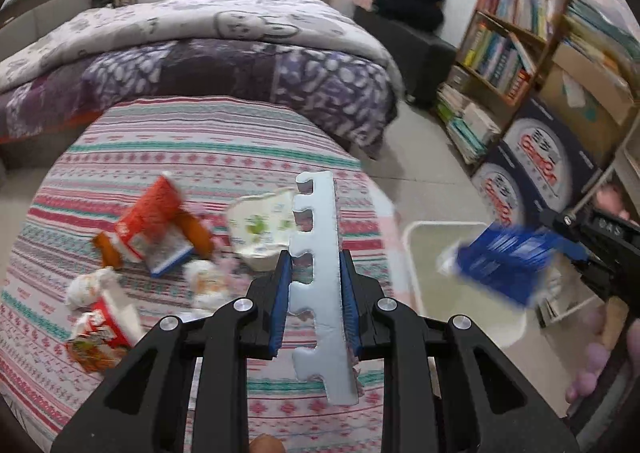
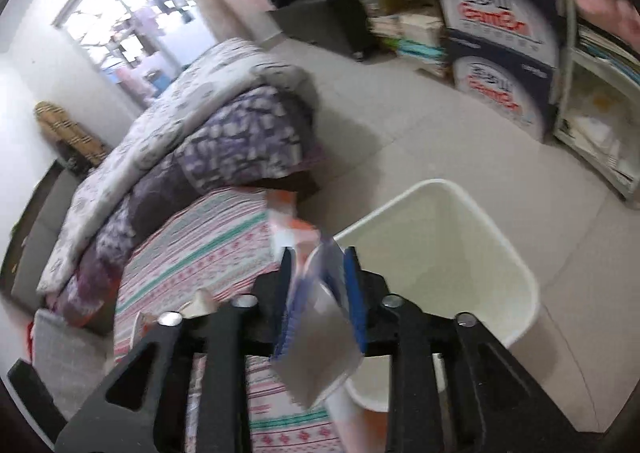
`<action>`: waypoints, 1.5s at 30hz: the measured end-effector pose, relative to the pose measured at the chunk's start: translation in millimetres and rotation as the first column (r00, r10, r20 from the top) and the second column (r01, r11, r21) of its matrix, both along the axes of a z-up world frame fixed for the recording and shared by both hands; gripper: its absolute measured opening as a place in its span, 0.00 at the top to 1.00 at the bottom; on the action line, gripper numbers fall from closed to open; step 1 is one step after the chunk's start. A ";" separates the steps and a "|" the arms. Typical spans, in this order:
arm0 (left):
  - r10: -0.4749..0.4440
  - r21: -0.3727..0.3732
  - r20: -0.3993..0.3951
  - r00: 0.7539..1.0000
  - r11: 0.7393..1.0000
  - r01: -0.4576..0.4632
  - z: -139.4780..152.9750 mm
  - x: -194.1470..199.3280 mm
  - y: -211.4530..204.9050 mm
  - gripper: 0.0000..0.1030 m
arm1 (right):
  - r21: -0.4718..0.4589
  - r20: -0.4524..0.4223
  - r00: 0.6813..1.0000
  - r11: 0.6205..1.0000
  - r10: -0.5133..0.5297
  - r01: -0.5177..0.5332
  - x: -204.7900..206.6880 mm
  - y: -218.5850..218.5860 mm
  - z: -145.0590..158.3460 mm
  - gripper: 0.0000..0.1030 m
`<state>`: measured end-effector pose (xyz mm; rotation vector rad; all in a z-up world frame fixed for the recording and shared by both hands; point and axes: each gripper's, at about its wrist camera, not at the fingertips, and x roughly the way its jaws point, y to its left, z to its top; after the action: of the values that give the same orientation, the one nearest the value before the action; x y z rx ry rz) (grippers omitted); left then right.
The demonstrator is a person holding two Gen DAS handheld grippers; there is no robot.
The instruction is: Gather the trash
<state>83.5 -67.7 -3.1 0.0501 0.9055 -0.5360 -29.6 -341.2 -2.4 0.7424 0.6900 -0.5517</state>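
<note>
My left gripper (image 1: 314,267) is shut on a pale blue notched foam strip (image 1: 320,277) and holds it upright above the striped bedspread (image 1: 208,157). My right gripper (image 2: 320,257) is shut on a blue foil wrapper (image 2: 316,333), silver inside; from the left wrist view the wrapper (image 1: 504,257) hangs over the white trash bin (image 1: 436,281). The bin (image 2: 448,249) stands on the floor beside the bed, just ahead of the right gripper. Loose trash lies on the bedspread: a red carton (image 1: 150,221), a white paper bowl (image 1: 264,227), a red noodle cup (image 1: 102,333) and crumpled paper (image 1: 86,287).
A folded purple and white quilt (image 1: 224,53) lies at the far end of the bed. A bookshelf (image 1: 508,33) and stacked blue cartons (image 1: 532,169) stand along the right wall. Tiled floor (image 2: 420,101) lies between bed and shelves.
</note>
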 end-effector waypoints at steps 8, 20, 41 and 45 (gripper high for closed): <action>-0.097 -0.009 -0.019 0.995 0.995 0.097 -6.7 -25.7 -60.1 0.77 | -0.056 -0.001 0.995 0.993 -0.102 0.102 -22.7 -27.0 10.1 0.24; -0.166 0.001 -0.096 0.981 0.986 0.167 -32.9 -62.2 -142.1 0.76 | 0.024 0.029 0.979 0.979 -0.201 0.200 -55.1 -70.2 11.8 0.07; -0.117 0.108 0.028 0.993 0.988 0.113 -6.8 -76.1 -122.6 0.31 | -0.134 0.013 0.990 0.981 -0.139 0.140 -41.9 -40.3 19.8 0.07; -0.093 0.187 0.089 0.992 0.979 0.075 -4.2 -72.8 -103.8 0.29 | -0.175 -0.012 0.996 0.981 -0.085 0.082 -27.7 -19.7 18.5 0.07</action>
<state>10.7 -171.5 -7.3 0.2809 0.8581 -0.5226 -57.3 -360.8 16.1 0.6044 0.6219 -0.6882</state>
